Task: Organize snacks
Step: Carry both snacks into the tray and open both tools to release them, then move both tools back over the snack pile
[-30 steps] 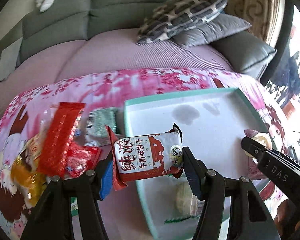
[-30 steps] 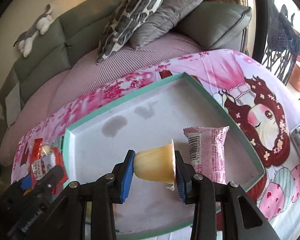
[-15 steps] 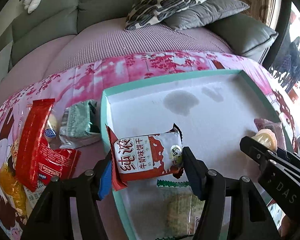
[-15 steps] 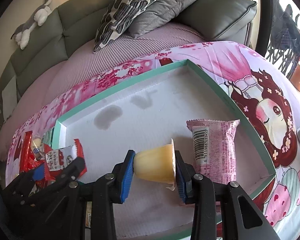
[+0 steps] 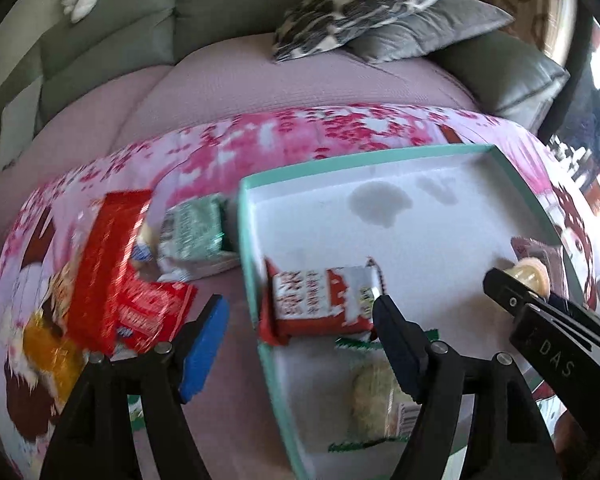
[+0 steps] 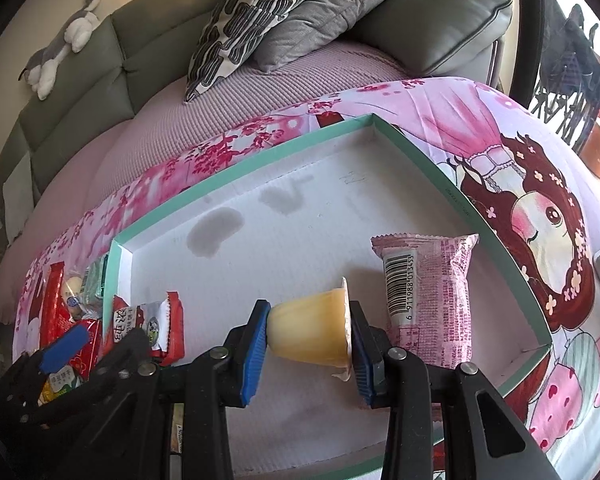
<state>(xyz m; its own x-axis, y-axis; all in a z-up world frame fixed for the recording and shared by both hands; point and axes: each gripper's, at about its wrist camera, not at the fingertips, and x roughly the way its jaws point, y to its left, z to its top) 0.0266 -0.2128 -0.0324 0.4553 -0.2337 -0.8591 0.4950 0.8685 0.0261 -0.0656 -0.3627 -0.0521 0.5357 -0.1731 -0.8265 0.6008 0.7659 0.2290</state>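
my right gripper [image 6: 308,344] is clamped on a jelly cup [image 6: 310,330], held over the near part of the tray [image 6: 236,172], just beside a pink packet [image 6: 428,304] lying in it. my left gripper [image 5: 300,344] stands wide, and the biscuit pack [image 5: 324,300] lies loose across the tray's left wall. i judge this a placing step: next i lower the cup and let go. farther left, loose snacks [image 5: 112,264] wait on the cloth [image 5: 300,132].
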